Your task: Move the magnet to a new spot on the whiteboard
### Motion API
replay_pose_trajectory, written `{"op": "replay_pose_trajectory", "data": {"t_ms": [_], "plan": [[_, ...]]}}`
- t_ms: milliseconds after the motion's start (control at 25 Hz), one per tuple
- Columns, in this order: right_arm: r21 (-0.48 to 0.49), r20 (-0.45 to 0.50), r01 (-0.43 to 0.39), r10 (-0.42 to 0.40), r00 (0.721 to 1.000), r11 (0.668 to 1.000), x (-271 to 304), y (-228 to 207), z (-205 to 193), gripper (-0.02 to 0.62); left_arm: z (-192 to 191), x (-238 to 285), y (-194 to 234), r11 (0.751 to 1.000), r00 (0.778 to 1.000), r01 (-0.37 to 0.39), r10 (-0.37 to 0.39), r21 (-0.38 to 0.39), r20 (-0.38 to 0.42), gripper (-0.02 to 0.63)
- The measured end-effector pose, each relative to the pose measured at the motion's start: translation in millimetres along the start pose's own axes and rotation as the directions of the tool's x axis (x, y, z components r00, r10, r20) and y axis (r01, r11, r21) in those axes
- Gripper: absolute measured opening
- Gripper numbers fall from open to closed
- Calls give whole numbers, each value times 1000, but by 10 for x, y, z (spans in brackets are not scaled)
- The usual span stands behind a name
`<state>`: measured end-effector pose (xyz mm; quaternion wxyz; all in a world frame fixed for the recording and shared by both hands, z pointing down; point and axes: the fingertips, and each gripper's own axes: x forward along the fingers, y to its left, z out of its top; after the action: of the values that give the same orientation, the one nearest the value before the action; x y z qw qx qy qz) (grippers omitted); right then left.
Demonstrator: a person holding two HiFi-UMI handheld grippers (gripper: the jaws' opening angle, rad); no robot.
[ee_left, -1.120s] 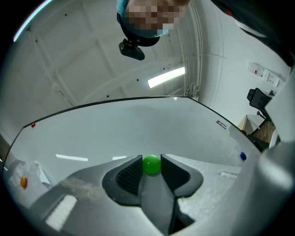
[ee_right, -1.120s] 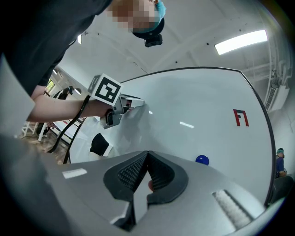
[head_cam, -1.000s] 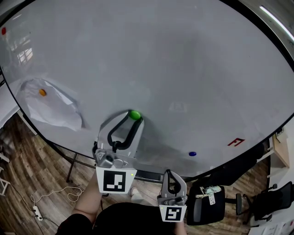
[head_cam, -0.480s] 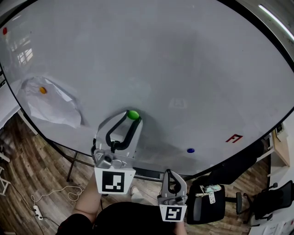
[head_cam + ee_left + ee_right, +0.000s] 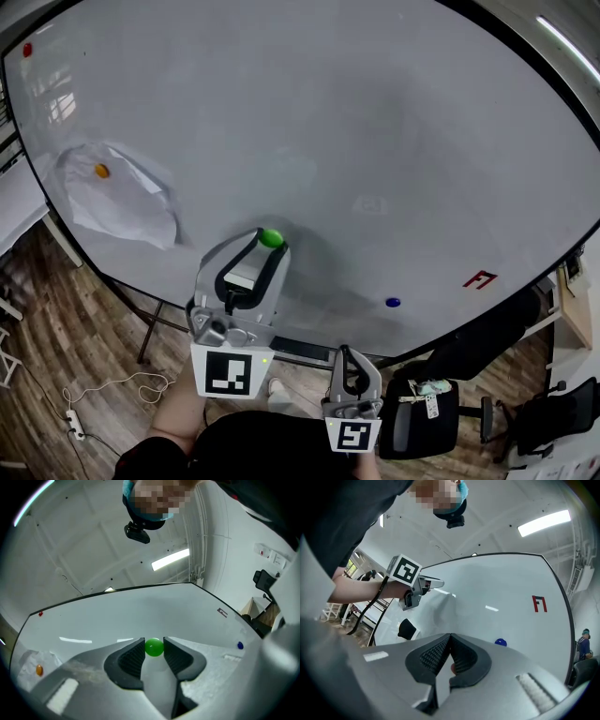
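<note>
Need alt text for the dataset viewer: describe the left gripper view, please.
The left gripper pinches a green magnet between its jaw tips on a whiteboard. A blue magnet sits far right, an orange magnet far left.

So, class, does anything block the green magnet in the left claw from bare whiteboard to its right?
Nothing visible: the green magnet in the left claw has bare whiteboard rightward; the blue magnet sits lower.
</note>
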<state>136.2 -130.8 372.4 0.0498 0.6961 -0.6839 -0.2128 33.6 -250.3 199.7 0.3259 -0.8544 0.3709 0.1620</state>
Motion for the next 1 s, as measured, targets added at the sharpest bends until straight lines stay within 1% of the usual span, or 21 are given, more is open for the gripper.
{"op": "replay_pose_trajectory", "data": {"t_ms": [200, 480, 680, 1000], "plan": [[13, 13, -16, 15, 1000, 1000, -46, 49, 49, 2, 28, -156, -30, 1000, 1000, 2, -2, 7, -17, 132], [19, 3, -51, 51, 999, 999, -111, 189, 68, 2, 15, -397, -26, 1000, 999, -5, 5, 12, -52, 132], [19, 18, -78, 77, 997, 997, -138, 318, 130, 2, -9, -595, 17, 1000, 997, -17, 16, -3, -76, 132], [26, -5, -99, 99, 995, 995, -183, 486, 123, 2, -21, -884, 84, 999, 996, -40, 39, -12, -85, 132]]}}
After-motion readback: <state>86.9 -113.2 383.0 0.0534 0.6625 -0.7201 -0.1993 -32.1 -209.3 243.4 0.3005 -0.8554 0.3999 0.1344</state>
